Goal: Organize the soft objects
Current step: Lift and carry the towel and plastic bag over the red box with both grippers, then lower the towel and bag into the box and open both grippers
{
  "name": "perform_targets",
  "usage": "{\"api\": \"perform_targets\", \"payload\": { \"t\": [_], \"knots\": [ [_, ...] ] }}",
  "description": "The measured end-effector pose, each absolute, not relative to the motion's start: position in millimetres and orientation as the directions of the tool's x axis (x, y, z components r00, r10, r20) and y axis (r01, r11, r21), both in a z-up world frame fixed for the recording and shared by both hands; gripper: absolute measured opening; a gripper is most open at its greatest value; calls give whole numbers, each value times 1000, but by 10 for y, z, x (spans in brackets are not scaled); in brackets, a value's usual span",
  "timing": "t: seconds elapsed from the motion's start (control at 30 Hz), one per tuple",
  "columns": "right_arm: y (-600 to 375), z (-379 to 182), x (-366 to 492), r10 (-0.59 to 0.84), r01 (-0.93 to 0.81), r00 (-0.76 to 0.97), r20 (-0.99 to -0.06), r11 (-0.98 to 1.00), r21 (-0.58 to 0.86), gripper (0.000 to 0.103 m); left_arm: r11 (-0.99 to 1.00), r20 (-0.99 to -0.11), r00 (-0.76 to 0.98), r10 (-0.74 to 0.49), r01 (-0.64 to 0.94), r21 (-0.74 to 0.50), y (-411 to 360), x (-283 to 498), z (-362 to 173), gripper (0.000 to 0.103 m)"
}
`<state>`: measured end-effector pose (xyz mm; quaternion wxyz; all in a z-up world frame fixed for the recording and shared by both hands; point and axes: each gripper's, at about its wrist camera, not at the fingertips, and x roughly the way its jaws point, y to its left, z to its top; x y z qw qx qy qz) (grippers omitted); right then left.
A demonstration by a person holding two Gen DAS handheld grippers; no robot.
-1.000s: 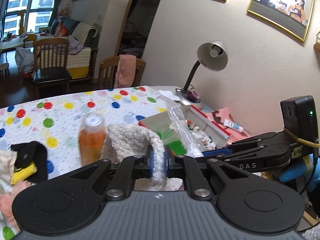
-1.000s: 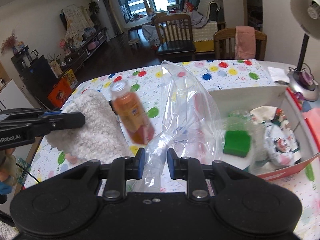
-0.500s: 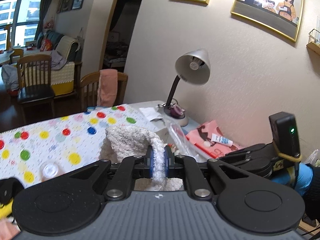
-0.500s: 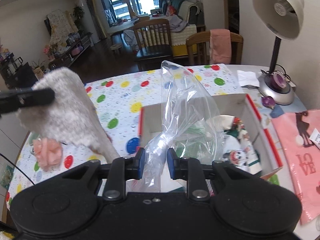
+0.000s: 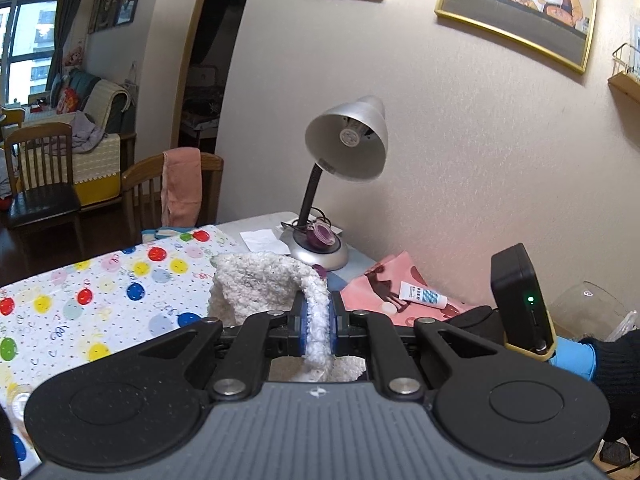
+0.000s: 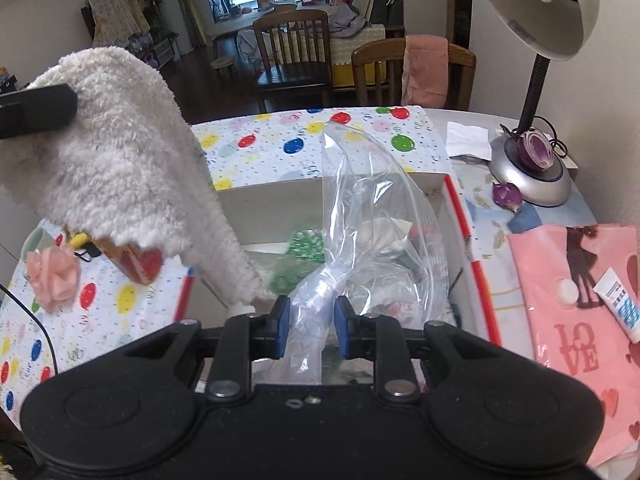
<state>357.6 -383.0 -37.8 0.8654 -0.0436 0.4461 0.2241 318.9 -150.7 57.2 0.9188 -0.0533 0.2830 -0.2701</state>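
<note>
My left gripper [image 5: 318,320] is shut on a fluffy white cloth [image 5: 260,284] and holds it in the air. In the right wrist view the cloth [image 6: 120,168] hangs at the left, over the near left corner of the white box [image 6: 272,204] with red edges. My right gripper [image 6: 308,328] is over the box with a crumpled clear plastic bag [image 6: 360,232] between its fingers; the fingers now stand a little apart. Inside the box lie a green item [image 6: 300,248] and printed fabric pieces, seen through the bag.
A polka-dot tablecloth [image 6: 280,140] covers the table. A silver desk lamp [image 6: 532,172] stands at the back right. A pink LOVE cloth [image 6: 580,300] with a small tube [image 6: 618,310] lies right of the box. A pink flower [image 6: 52,276] lies at the left. Chairs stand behind.
Both grippers have moved right and toward the box. The white cloth has risen and now hangs over the box's left corner. The right gripper's fingers have spread slightly on the bag.
</note>
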Motion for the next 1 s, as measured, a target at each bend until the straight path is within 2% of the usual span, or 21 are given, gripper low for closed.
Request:
{"api": "perform_targets", "payload": {
  "t": [0.23,0.53,1.0],
  "knots": [
    [-3957,-519,3756,334,-436,480,-811,893,110,23,849,-519,676,-523,465,-250,-1752,3425,455,10],
    [-3957,-768,3914,302,-464,448,-842,883,70,23,870,-637,596,-488,391,-301,-1927,3837,-92,10],
    [-3886,-1092,4068,275,-484,404,-872,874,51,23,912,-786,484,-385,332,-242,-2009,4023,-856,10]
  ]
}}
